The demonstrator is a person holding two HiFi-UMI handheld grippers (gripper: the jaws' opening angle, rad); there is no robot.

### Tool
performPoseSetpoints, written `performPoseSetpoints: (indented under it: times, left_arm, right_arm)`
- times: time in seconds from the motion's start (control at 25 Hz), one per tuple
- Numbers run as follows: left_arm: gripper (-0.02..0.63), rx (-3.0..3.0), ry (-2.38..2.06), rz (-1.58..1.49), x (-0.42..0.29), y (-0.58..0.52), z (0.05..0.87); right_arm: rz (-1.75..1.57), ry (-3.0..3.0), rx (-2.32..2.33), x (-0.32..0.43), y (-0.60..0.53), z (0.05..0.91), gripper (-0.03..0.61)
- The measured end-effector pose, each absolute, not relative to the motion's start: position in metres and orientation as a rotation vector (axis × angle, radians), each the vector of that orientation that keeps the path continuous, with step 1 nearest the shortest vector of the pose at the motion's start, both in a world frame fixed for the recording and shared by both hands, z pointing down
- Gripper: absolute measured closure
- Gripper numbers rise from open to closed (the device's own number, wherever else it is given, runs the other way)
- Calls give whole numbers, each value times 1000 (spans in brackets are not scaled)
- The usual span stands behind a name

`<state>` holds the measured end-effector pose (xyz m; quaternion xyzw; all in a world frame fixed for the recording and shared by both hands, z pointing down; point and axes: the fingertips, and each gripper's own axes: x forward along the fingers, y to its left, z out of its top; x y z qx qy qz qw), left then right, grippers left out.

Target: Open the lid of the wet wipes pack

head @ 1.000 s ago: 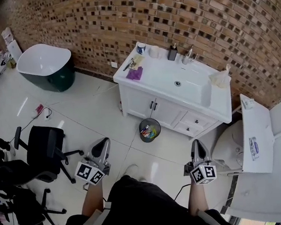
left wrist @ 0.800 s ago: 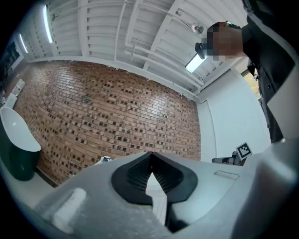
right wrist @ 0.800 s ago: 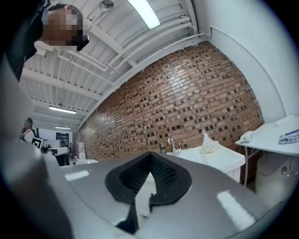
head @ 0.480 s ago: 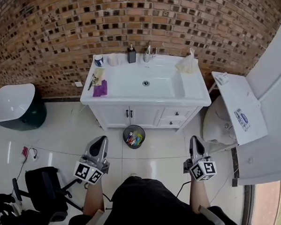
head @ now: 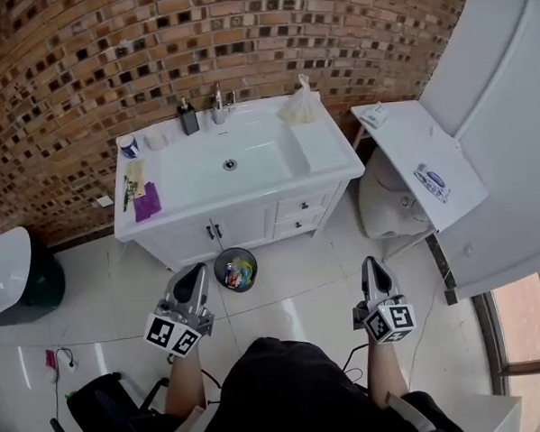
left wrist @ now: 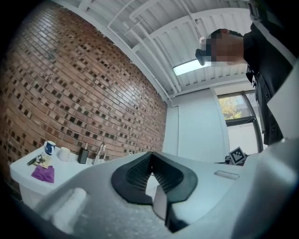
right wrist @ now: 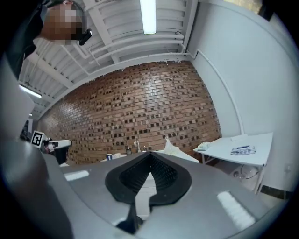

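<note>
The wet wipes pack [head: 431, 182], white with blue print, lies flat on a white folding table [head: 402, 145] at the right, far ahead of both grippers. The right gripper view shows the wet wipes pack [right wrist: 243, 150] on that table [right wrist: 254, 158], with its lid too small to make out. My left gripper [head: 194, 276] and right gripper [head: 372, 267] are held level above the tiled floor, close to my body. Both are shut with nothing between the jaws. In their own views the left gripper [left wrist: 150, 156] and right gripper [right wrist: 150, 156] show ribbed pads meeting.
A white vanity with a sink [head: 286, 169] stands against the brick wall, with a waste bin [head: 236, 269] in front. A toilet [head: 386, 195] sits beneath the folding table. A bathtub [head: 16, 278] and an office chair [head: 109, 409] are at the left.
The head view has swung to the right: the vanity slid left and the folding table with the pack came nearer the middle. Both grippers stayed shut and turned along.
</note>
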<state>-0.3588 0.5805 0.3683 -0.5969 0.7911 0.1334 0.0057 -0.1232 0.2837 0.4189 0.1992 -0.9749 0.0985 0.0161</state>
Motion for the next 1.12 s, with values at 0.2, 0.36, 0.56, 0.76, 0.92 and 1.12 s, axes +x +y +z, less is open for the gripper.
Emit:
performPoseSetpoints:
  times: [0.2, 0.36, 0.56, 0.76, 0.92, 1.12]
  left_arm:
    - [614, -2058, 2369, 420, -350, 546, 379]
    - [614, -2232, 2239, 440, -335, 509, 382]
    - [614, -2346, 2127, 429, -316, 472, 382]
    - [614, -2429, 2039, 435, -289, 430, 377]
    - [614, -2478, 2000, 418, -262, 401, 376]
    - [614, -2512, 2005, 399, -240, 370, 377]
  right_arm:
    - [273, -2955, 866, -69, 277, 415, 577]
    - [272, -2896, 1023, -25, 277, 414, 577]
    - [316, -2824, 1177, 25, 271, 427, 577]
    - [320, -2867, 1247, 46, 245, 415, 577]
    - [391, -2899, 1287, 67, 223, 417, 577]
    - [432, -2881, 1329, 93, 190, 427, 577]
